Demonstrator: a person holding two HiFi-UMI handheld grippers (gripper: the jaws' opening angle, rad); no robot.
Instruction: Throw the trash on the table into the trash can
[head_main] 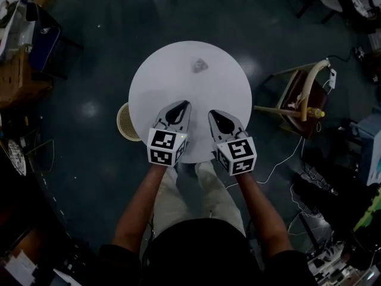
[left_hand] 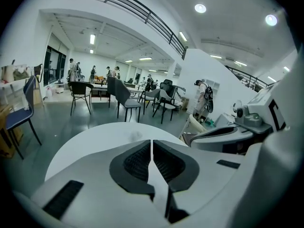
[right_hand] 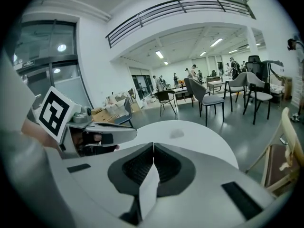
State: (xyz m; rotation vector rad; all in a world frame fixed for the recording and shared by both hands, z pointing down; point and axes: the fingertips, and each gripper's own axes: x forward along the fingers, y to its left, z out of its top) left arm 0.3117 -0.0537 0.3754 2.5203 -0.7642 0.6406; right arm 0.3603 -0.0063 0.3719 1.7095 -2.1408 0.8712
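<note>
A small crumpled piece of grey trash [head_main: 199, 65] lies on the far part of the round white table [head_main: 155, 82]; it shows faintly as the trash [left_hand: 135, 136] in the left gripper view and as the trash [right_hand: 176, 133] in the right gripper view. A round woven trash can [head_main: 124, 122] stands on the floor at the table's left edge, partly under it. My left gripper [head_main: 181, 105] and right gripper [head_main: 212, 114] hover side by side over the near part of the table. Both are shut and empty, well short of the trash.
A wooden chair [head_main: 300, 97] stands right of the table, with cables on the floor near it. Boxes and a blue chair [head_main: 41, 46] crowd the left side. Chairs [right_hand: 206, 99] and tables stand further off in the hall, where people are about.
</note>
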